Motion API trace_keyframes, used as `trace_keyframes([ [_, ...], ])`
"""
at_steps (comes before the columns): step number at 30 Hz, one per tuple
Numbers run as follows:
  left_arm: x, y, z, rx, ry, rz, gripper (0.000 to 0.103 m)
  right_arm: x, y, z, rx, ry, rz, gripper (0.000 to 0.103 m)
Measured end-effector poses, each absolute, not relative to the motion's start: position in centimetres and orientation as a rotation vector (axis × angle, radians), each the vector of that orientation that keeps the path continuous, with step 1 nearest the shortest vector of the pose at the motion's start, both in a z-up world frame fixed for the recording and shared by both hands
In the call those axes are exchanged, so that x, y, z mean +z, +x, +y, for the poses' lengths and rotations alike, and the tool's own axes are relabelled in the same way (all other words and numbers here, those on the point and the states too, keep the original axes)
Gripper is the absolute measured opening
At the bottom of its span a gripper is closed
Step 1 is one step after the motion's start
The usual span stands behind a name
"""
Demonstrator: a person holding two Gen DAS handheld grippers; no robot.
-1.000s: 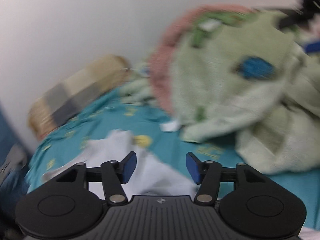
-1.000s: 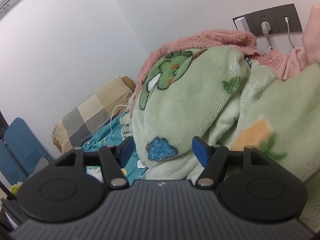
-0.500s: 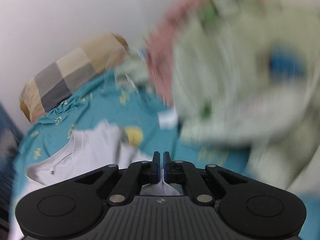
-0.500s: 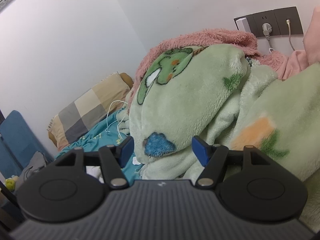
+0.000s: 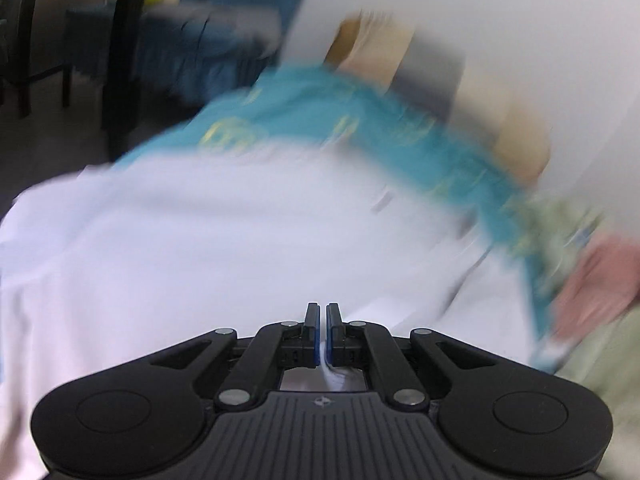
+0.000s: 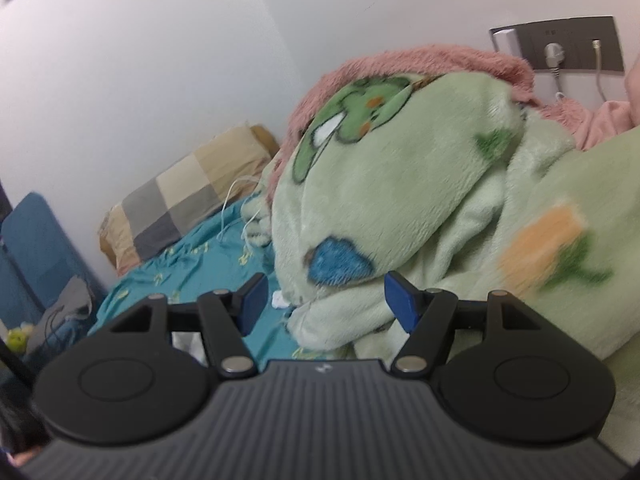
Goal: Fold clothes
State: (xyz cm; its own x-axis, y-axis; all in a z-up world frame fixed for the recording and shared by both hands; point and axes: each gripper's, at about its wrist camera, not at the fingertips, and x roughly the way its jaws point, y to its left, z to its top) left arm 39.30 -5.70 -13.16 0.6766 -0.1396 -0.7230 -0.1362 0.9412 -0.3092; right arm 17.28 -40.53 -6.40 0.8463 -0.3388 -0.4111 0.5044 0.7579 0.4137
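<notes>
The left gripper (image 5: 323, 326) had its jaws clamped on a fold of the white garment (image 5: 208, 248), which spread pale and blurred ahead of them over the teal bedsheet (image 5: 304, 120). The right gripper (image 6: 322, 304) held its jaws apart, empty.

Soft, even indoor light; one view smeared, the other mostly sharp.

The left wrist view is heavily motion-blurred: the white garment (image 5: 224, 248), teal bedsheet (image 5: 304, 108) and checked pillow (image 5: 436, 76) streak into bands, and only the black gripper body stays crisp. The right wrist view is clear, softening toward the green blanket (image 6: 400, 200) at the right edge. Fisheye curvature bends the wall (image 6: 140, 60) in both views, with dark corners and no glare.
</notes>
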Motion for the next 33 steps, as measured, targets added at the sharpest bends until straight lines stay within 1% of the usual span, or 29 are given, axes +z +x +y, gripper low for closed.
trace_keyframes([
  [2,-13.5,38.2,-5.4,-0.003,-0.277,0.826,0.003,-6.7,17.9,-40.0,-0.415,0.539,0.348,0.067],
  [5,-11.5,36.0,-6.1,-0.065,-0.165,0.798,0.007,-7.5,19.1,-39.0,-0.303,0.559,0.406,0.068],
  [9,-7.2,31.0,-7.4,-0.131,-0.063,0.770,0.016,-9.2,20.9,-37.4,-0.152,0.597,0.496,0.067],
  [10,-6.0,29.5,-7.4,-0.150,-0.048,0.763,0.020,-9.7,21.4,-36.9,-0.111,0.615,0.514,0.067],
  [12,-4.2,25.4,-7.5,-0.186,-0.037,0.739,0.023,-10.5,22.5,-36.2,-0.031,0.659,0.547,0.065],
  [13,-3.3,23.4,-7.6,-0.205,-0.031,0.728,0.028,-10.8,23.1,-35.8,0.000,0.671,0.558,0.061],
  [14,-2.6,21.5,-7.5,-0.223,-0.035,0.703,0.035,-11.0,23.7,-35.3,0.027,0.678,0.565,0.061],
  [16,-2.6,19.2,-7.1,-0.242,-0.028,0.662,0.039,-11.2,25.2,-34.6,0.073,0.690,0.577,0.061],
  [19,-3.2,18.7,-6.1,-0.232,-0.058,0.685,0.039,-11.1,27.5,-33.5,0.122,0.682,0.595,0.061],
  [22,-3.8,20.2,-4.7,-0.261,-0.120,0.686,0.040,-10.5,30.7,-32.0,0.169,0.567,0.591,0.061],
  [24,-4.2,20.9,-3.9,-0.267,-0.128,0.662,0.042,-11.0,33.8,-31.4,0.190,0.519,0.599,0.061],
  [25,-4.3,21.1,-3.6,-0.266,-0.121,0.641,0.044,-11.5,35.4,-31.2,0.182,0.493,0.620,0.061],
  [29,-5.6,21.4,-2.4,-0.240,-0.071,0.607,0.044,-13.7,41.6,-30.3,0.150,0.394,0.713,0.061],
  [33,-6.4,22.4,-1.7,-0.251,-0.113,0.618,0.044,-15.0,42.3,-29.9,0.239,0.403,0.799,0.059],
])
